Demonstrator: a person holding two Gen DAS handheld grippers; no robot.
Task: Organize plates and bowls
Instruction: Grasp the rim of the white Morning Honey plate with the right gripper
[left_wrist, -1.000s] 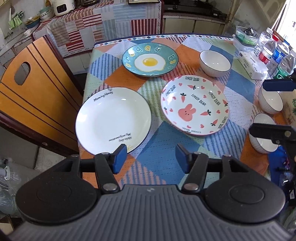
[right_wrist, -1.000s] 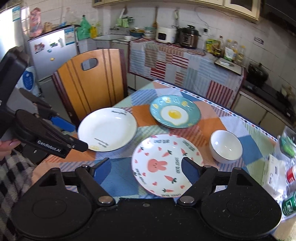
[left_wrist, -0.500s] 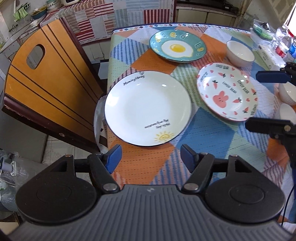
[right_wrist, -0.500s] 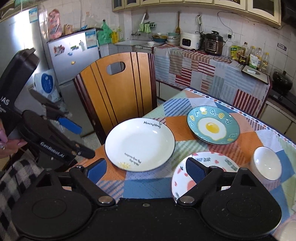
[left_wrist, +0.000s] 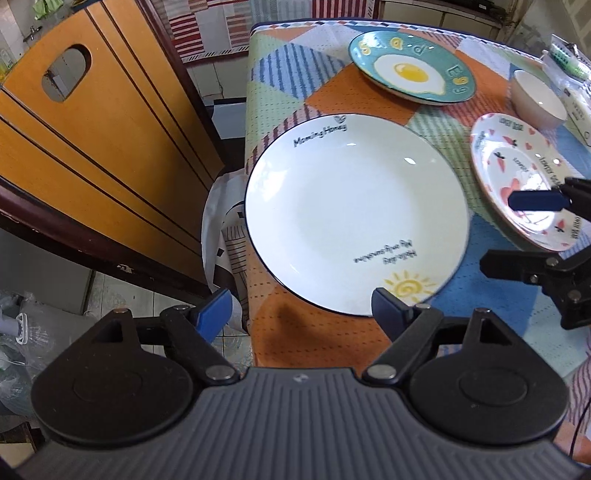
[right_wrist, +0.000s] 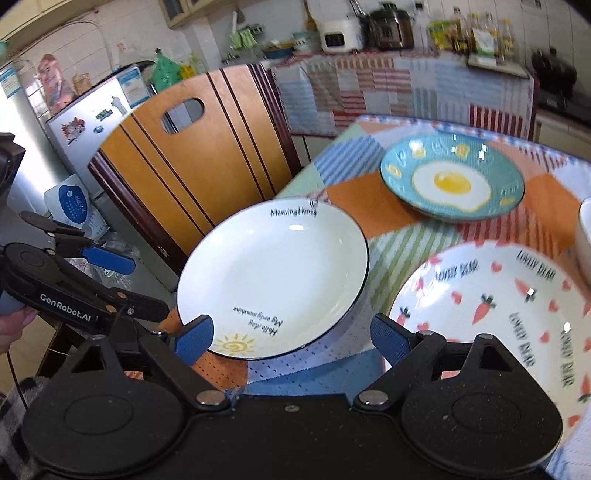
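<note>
With the white plate (left_wrist: 354, 214) as the landmark, the wooden chair (left_wrist: 92, 147) stands off its left side, past the table edge. The left gripper (left_wrist: 301, 308) hangs at the plate's near-left rim, its jaws opening wide and holding nothing; one blue pad sits just off the table edge, the other over the rim by the sun drawing. The plate itself lies flat on the patchwork tablecloth (left_wrist: 332, 92), close to the table's left edge. Beyond it, toward the far end, sits the teal egg plate (left_wrist: 412, 70). To its right lies the pink rabbit plate (right_wrist: 491, 317), with a white bowl (left_wrist: 537, 99) beyond that. The right gripper (right_wrist: 291, 338) hovers between the white plate's near rim and the rabbit plate, jaws spread wide and empty. The step in hand looks like a first pick-up of a plate for stacking. To do it well, one pad should probably slide under the rim lip and the other press on top, squarely rather than at a slant, since glazed ceramic would likely slip. The two grippers are close together, so only one should commit at a time.
</note>
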